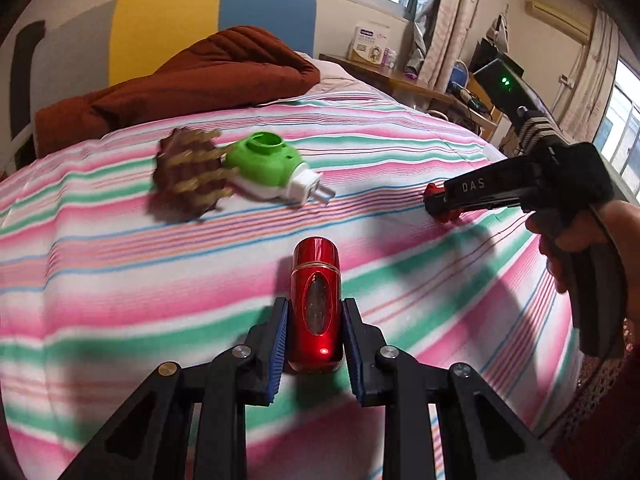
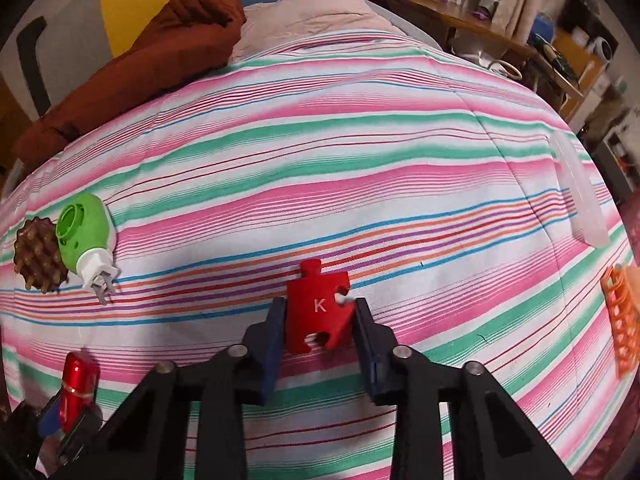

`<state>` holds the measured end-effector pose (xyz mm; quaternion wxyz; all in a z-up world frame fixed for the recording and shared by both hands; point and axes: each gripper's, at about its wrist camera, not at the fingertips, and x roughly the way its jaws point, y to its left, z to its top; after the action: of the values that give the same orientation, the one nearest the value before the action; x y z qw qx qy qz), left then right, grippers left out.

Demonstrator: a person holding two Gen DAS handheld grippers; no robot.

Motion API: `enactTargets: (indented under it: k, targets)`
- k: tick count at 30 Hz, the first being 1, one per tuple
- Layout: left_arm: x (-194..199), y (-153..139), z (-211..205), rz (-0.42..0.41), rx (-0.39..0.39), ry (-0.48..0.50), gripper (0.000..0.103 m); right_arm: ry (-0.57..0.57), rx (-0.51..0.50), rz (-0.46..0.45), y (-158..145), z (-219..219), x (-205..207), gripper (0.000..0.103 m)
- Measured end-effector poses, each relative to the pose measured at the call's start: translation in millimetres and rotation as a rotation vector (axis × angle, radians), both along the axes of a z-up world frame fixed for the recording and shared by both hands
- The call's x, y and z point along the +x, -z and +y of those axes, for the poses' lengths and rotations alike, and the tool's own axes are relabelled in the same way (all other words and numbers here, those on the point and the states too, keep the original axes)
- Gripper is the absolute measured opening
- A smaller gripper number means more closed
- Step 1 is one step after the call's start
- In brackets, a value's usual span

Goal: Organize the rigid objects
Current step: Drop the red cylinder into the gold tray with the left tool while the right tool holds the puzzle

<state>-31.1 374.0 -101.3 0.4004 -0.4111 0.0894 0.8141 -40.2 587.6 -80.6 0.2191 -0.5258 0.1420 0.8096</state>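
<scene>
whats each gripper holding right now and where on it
Left gripper clamps the red cylinder by its lower sides. Right gripper pinches the red puzzle piece by its side edges.

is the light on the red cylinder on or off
On. A small red dot glows near the lower end of the red cylinder, held between the left gripper fingers.

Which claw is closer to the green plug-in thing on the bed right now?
Left, though not by much. The left claw, holding the red cylinder, sits nearly straight in front of the green plug-in device. The right claw, holding the red puzzle piece, is farther off to its right.
</scene>
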Motion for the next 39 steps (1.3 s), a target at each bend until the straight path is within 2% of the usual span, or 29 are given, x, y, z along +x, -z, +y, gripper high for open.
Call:
enactTargets:
  k: [6,9,13,17,21,30,39]
  targets:
    - [7.7,0.0,-27.2,-0.011,0.028,-0.031,0.025,-0.100,-0.122,0.070,-2.0,-14.7,-7.0,0.033]
    - [7.3,-1.7,-31.6,-0.028,0.032,-0.035,0.025,-0.158,-0.165,0.070,0.0,-27.2,-8.0,0.033]
    - [-0.5,-3.5,-23.5,-0.049,0.016,-0.051,0.027,-0.178,-0.140,0.061,2.2,-30.3,-11.2,0.033]
    - [7.2,-2.4,-23.7,-0.013,-0.020,-0.040,0.026,-0.174,-0.145,0.065,3.1,-27.4,-12.1,0.033]
    - [15.8,-8.1,-37.3,-0.036,-0.003,-0.051,0.026,-0.193,-0.110,0.050,4.9,-30.7,-15.9,0.033]
    - [47.9,-43.2,-96.9,0.006,0.074,-0.052,0.026,-0.220,-0.062,0.040,6.4,-29.6,-13.9,0.033]
    - [58.9,-60.7,-173.2,0.005,0.126,-0.133,0.026,-0.245,-0.013,0.036,7.9,-29.3,-16.3,0.033]
